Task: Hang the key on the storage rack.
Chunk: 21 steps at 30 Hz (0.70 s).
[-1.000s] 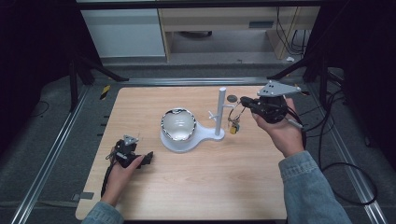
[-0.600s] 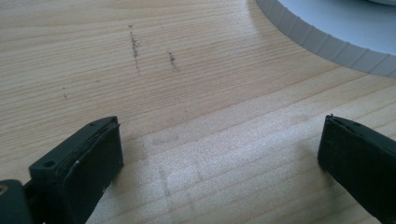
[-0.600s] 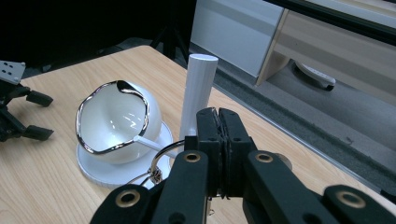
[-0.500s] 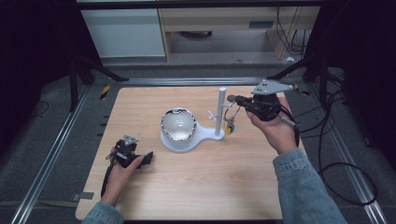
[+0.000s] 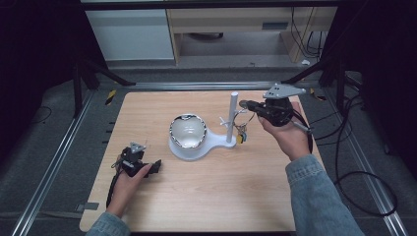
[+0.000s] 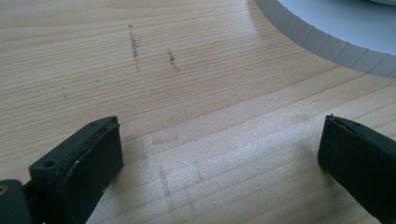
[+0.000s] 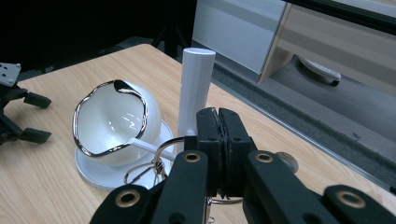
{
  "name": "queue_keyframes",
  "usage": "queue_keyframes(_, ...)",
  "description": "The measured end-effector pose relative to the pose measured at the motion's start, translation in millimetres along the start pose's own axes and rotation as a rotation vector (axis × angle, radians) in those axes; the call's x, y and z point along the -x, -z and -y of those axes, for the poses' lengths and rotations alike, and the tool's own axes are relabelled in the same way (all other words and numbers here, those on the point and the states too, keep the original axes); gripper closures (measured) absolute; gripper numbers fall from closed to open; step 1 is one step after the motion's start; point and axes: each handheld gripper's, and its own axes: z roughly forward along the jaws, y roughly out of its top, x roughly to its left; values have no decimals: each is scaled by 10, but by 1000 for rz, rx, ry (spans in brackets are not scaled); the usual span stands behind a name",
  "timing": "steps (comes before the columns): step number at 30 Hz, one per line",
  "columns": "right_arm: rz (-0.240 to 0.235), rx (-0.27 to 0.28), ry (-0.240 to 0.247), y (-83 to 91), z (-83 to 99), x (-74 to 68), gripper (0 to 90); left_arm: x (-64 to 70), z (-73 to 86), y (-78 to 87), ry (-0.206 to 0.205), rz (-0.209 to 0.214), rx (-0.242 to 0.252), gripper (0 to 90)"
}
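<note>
From my right gripper (image 7: 218, 122) camera, the closed jaws cover the lower half of the white post (image 7: 195, 91) and most of the key ring (image 7: 161, 154); I can't tell what they pinch. At 1 o'clock on the left gripper's camera, the white base (image 6: 327, 42) is cut off. From above, the yellow tag (image 5: 240, 138) is too small to identify.

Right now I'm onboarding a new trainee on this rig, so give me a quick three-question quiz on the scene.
1. True or false: the left gripper has its jaws apart over bare wood.
2. Which gripper is at the key ring beside the white post? A) left B) right
3. Fill in: the white bowl sits on a white ____, tilted.

Key: 1 true; 2 B; 3 base.
</note>
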Motion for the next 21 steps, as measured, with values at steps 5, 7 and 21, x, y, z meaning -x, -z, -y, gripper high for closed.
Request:
queue_keyframes(5,-6,-2,-5,-15,2,5,889,0,0,0,0,0,0,0)
queue_keyframes(7,-8,-4,-7,-18,4,9,889,0,0,0,0,0,0,0)
queue_keyframes(21,-20,-9,-23,-51,17,27,888,0,0,0,0,0,0,0)
